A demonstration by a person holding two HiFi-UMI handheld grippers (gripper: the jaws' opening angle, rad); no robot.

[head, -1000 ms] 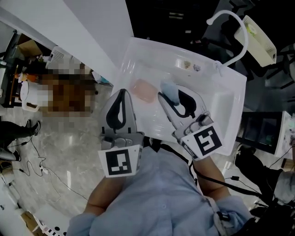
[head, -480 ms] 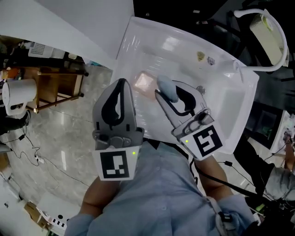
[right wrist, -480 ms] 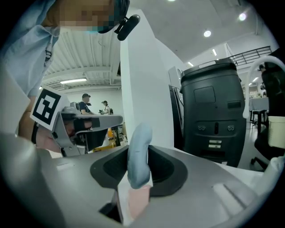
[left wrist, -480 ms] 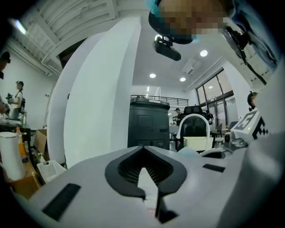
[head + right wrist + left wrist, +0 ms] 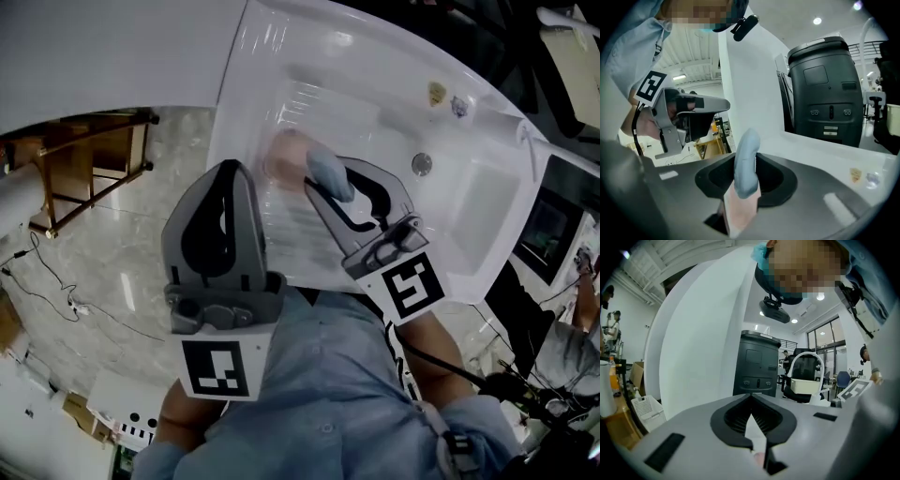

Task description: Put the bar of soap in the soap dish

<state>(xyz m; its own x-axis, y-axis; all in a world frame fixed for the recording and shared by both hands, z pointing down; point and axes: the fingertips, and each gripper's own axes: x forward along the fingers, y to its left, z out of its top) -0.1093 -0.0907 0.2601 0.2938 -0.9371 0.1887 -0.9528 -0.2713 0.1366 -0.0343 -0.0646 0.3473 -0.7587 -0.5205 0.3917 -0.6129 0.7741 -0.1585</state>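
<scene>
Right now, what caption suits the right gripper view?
Right gripper clamping the pale blue bar of soap, pink soap dish beyond its jaws, white basin behind.

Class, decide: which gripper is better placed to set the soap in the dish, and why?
The right. The right gripper grips the bar of soap between its fingers, near the pink soap dish in the sink. The left gripper is shut and holds nothing.

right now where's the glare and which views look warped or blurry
Head view: bright glare streaks on the white sink, and the pink soap dish looks washed out and soft. Left gripper view: heavy fisheye bending, dark corners. Right gripper view: same warp; the bar of soap in the jaws is fairly sharp.
</scene>
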